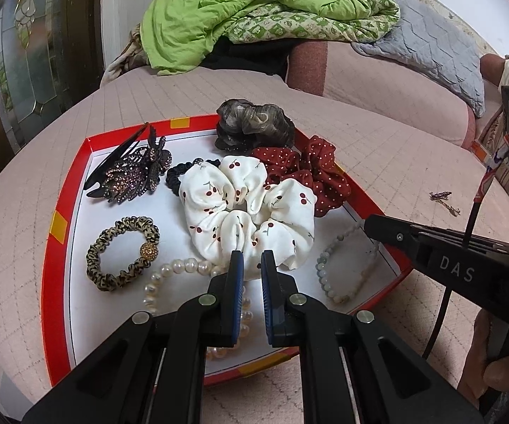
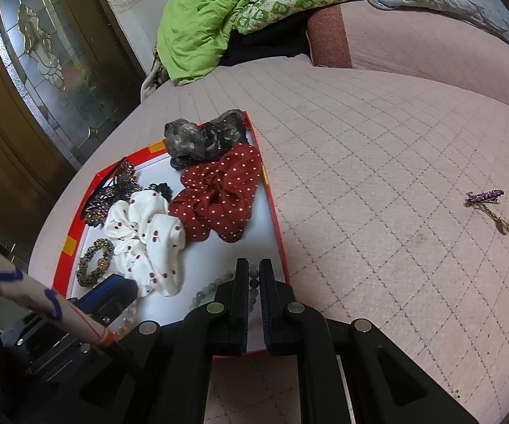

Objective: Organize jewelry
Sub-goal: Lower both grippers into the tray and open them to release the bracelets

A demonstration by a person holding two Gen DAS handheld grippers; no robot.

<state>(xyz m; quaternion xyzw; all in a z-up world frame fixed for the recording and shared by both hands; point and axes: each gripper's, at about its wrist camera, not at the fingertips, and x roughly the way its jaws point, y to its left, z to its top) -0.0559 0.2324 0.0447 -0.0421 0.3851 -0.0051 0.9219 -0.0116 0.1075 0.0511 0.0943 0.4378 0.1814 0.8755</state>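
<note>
A red-rimmed white tray (image 1: 56, 226) on the pink bed holds a white cherry scrunchie (image 1: 250, 208), a red dotted scrunchie (image 1: 311, 173), a grey scrunchie (image 1: 254, 123), a jewelled hair claw (image 1: 134, 173), a leopard hair tie (image 1: 122, 252), a pearl bracelet (image 1: 169, 275) and a pale bead bracelet (image 1: 339, 268). My left gripper (image 1: 252, 259) hovers over the cherry scrunchie's near edge, jaws narrowly apart and empty. My right gripper (image 2: 253, 268) is over the bead bracelet (image 2: 215, 286) at the tray's right rim (image 2: 275, 219), jaws narrowly apart. A purple brooch (image 2: 487, 205) lies on the bed, right of the tray.
A green quilt (image 1: 247, 10) and a grey blanket (image 1: 427, 42) are piled at the far end of the bed. A glass-panelled wooden door (image 2: 35, 81) stands to the left. The brooch also shows in the left wrist view (image 1: 445, 201).
</note>
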